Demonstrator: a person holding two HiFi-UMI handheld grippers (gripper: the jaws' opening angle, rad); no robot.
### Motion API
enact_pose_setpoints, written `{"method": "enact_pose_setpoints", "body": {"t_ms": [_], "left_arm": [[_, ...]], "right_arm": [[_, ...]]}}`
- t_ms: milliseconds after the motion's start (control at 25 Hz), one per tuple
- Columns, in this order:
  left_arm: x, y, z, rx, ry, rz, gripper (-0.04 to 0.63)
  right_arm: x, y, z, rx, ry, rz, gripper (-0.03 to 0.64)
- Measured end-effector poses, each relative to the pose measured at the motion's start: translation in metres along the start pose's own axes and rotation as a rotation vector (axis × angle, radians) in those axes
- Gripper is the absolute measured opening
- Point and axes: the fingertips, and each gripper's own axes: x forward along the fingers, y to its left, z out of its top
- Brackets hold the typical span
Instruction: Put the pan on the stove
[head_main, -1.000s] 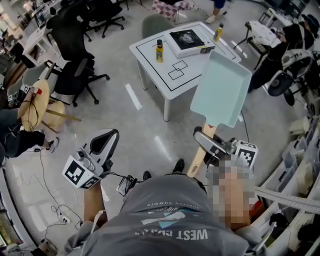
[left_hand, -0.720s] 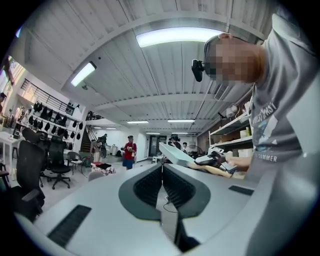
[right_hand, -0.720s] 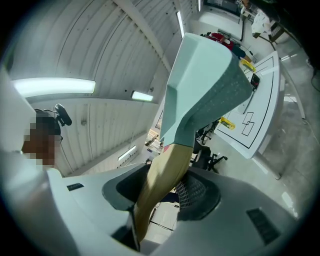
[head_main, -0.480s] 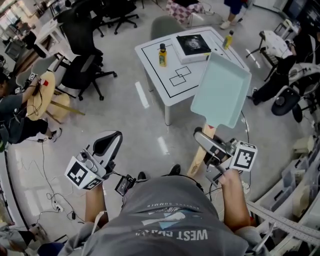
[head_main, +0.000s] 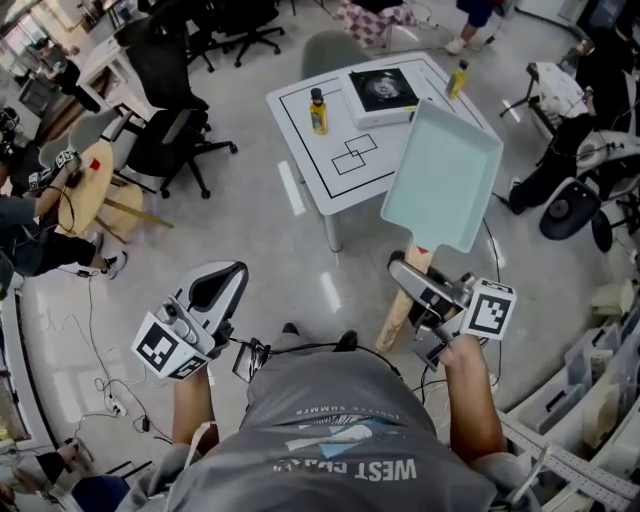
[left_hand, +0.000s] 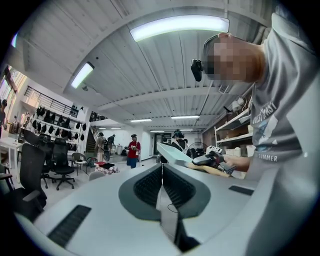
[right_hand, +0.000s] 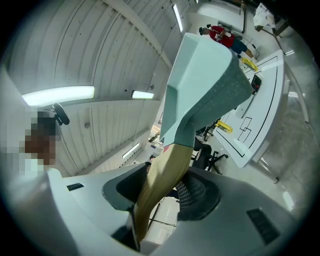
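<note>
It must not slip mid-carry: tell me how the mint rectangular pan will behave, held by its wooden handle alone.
The pan looks rigid: it holds its flat shape in mid-air. Probably front-heavy: the right gripper clamps only the wooden handle, at one end, so it may droop or twist.

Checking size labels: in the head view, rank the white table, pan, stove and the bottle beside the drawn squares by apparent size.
1. white table
2. pan, which is nearer the camera, so it looks larger than it really is
3. stove
4. bottle
</note>
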Motion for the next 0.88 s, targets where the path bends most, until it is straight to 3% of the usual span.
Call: {"method": "enact_pose_setpoints", "body": {"t_ms": [400, 880], "left_arm": [[0.051, 0.013, -0.003, -0.004, 0.003, -0.097, 0.002], [0.153, 0.067, 0.009, -0.007, -0.038, -0.271, 0.002]], "right_arm": [[-0.012, -0.018, 0.02, 0.0, -0.056, -0.055, 0.187], [-0.01, -0.055, 0.087, -0.001, -0.184, -0.161, 0.187]]}}
